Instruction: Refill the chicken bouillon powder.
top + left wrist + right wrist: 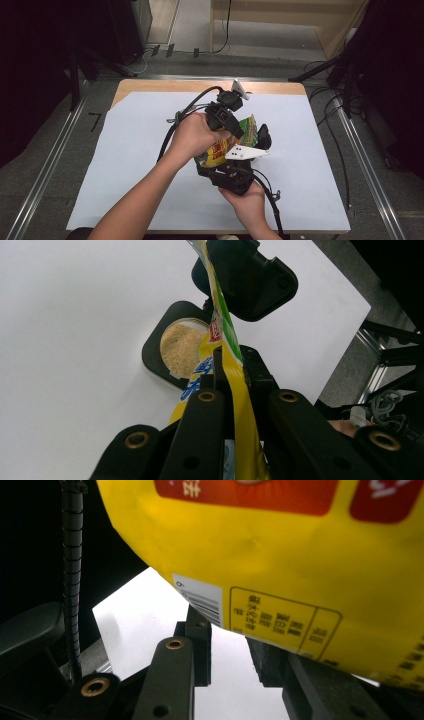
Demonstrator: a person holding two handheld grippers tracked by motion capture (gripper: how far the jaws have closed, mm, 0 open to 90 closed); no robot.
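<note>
Both grippers (235, 131) (250, 162) are clamping the yellow bag (235, 390); crumbs are already filling the black cup (182, 347) at ten o'clock, pouring seemingly continuing.

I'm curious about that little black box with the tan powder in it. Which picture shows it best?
The left gripper view: the open black box lies on the white sheet, tan powder plain inside, its lid raised behind the yellow bag. In the high view the box is a dark shape beside the bag.
</note>
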